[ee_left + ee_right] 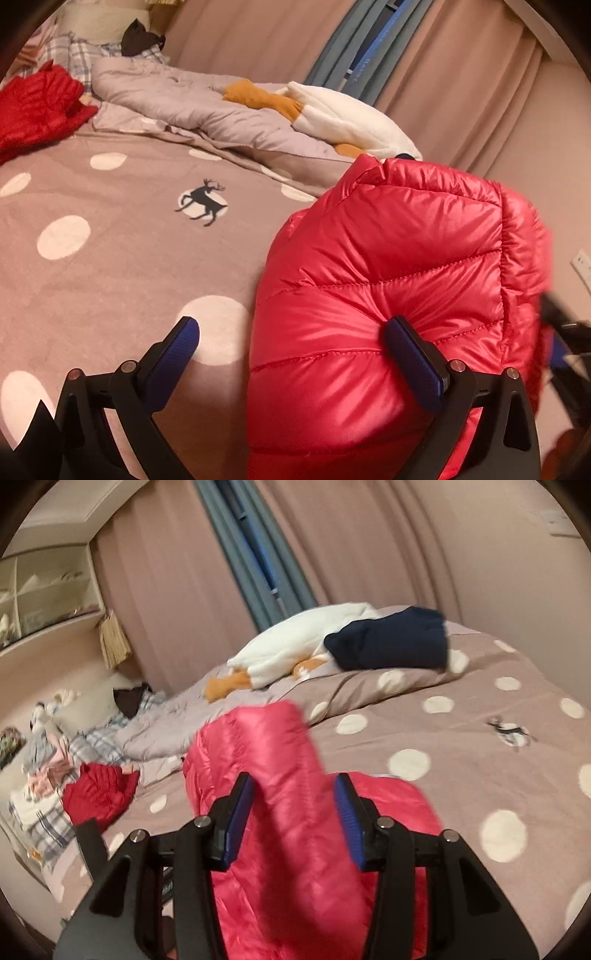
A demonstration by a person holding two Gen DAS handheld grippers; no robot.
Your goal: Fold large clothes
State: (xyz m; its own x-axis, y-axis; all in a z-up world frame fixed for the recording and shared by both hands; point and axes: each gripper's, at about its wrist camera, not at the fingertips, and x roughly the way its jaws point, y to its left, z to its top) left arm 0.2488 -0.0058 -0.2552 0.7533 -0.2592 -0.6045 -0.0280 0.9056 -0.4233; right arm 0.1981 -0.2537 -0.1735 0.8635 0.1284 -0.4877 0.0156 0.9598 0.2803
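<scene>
A bright red puffer jacket (pixel 388 280) is bunched in a thick fold at the right of the left wrist view, above the dotted bed cover (pixel 110 266). My left gripper (pixel 291 336) is open; its right finger presses into the jacket's side and its left finger stands over the bed cover. In the right wrist view the same jacket (pixel 280 834) runs between the fingers of my right gripper (pixel 293 797), which is partly closed around a raised fold; the frame is blurred and I cannot tell if the pads pinch it.
A second red jacket (pixel 37 110) lies at the bed's far left and shows in the right wrist view (pixel 99 794). A grey duvet (pixel 177 96), a white and orange plush (pixel 332 114), a folded navy garment (pixel 391 638) and pink curtains (pixel 177 590) lie beyond.
</scene>
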